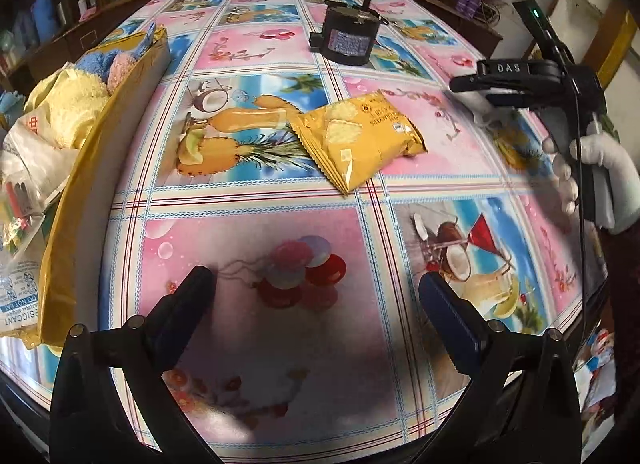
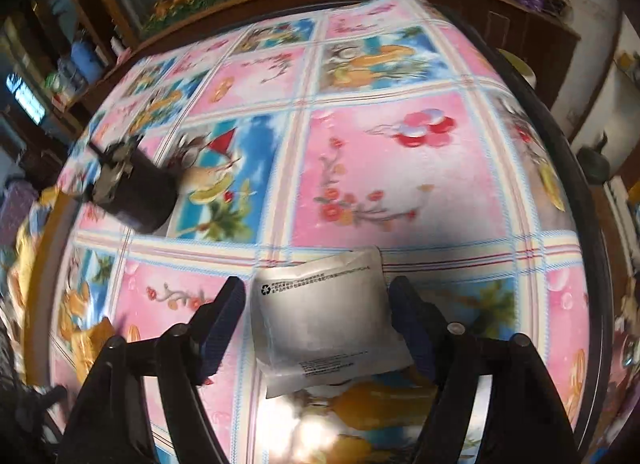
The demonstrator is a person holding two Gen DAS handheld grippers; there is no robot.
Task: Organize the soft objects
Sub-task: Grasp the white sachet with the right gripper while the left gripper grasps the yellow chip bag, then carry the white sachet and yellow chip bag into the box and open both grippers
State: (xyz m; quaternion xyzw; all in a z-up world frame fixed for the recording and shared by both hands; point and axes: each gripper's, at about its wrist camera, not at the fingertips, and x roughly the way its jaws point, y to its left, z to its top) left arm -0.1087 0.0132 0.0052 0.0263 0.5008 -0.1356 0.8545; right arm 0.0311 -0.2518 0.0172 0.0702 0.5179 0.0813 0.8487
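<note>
The right hand-held gripper (image 2: 318,318) is straddling a white pouch (image 2: 324,316), seemingly released; the left hand-held gripper (image 1: 316,292) is hanging released over the surface (image 1: 256,324).

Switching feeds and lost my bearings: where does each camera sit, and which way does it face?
Left wrist: on the left claw, angled down across the fruit-and-flower printed tablecloth at a yellow crinkled snack packet; its open fingers show, plus a white-gloved hand holding the right claw.
Right wrist: on the right claw, angled down at a flat white pouch between its open fingers.
Shared: tablecloth, black cylindrical device.
</note>
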